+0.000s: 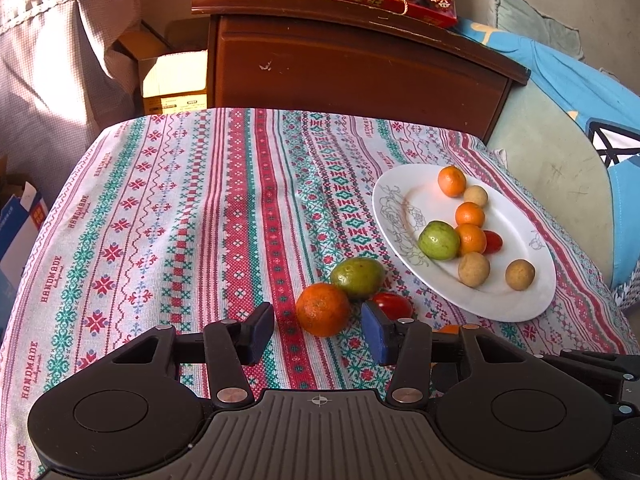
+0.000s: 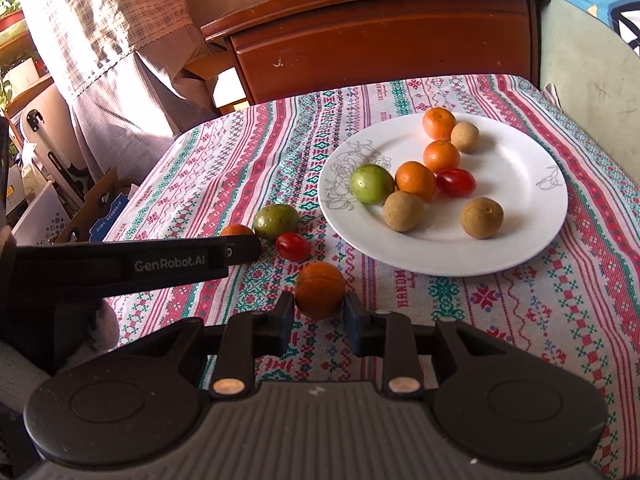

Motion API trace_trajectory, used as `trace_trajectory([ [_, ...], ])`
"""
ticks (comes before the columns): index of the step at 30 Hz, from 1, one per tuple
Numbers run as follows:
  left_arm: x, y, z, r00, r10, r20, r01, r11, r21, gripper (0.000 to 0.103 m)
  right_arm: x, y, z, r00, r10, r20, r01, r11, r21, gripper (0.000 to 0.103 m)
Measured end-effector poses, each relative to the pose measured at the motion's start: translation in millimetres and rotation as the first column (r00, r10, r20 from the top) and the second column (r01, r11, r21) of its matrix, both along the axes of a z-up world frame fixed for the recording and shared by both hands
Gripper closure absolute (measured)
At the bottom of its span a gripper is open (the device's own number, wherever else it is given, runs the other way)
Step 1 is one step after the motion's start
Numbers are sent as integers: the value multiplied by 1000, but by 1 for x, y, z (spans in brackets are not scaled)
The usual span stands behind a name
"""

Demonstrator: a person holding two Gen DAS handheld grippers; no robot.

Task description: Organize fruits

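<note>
In the left wrist view, the left gripper fills the bottom of the frame with its two fingers spread wide apart, holding nothing. A loose orange lies on the patterned tablecloth just ahead of the gap, near centre frame; whether either finger touches it cannot be told. Behind it sits a green fruit, and to the right a red tomato is partly hidden by the right fingertip. At right of frame, a white plate holds three small oranges, a green fruit, a tomato and three tan fruits.

In the right wrist view, the left gripper's dark body reaches in from the left edge, covering most of the loose orange there. The right gripper sits bottom centre, its fingers closed in against the sides of another orange, which rests on the cloth. The plate lies at upper right. A wooden cabinet stands behind the table; a red package on it is cut off by the top edge.
</note>
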State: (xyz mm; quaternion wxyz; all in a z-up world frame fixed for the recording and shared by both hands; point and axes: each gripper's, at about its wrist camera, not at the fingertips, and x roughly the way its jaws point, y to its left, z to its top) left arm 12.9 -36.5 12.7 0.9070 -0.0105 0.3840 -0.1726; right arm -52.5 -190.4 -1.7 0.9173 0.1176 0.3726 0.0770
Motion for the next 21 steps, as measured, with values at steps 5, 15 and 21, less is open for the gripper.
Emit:
trace_trajectory([
  [5,1,-4,-3,1000,-10,7,10,1000,9,63,1,0,0,1000,1,2,-1,1000,-2,74],
  [15,0,-8,-7,999,-28,28,27,999,37,71,4,1,-1,1000,-4,4,4,1000,1,73],
  [21,0,-8,-7,999,-29,32,27,999,36,75,6,0,-1,1000,-10,8,10,1000,-1,72],
])
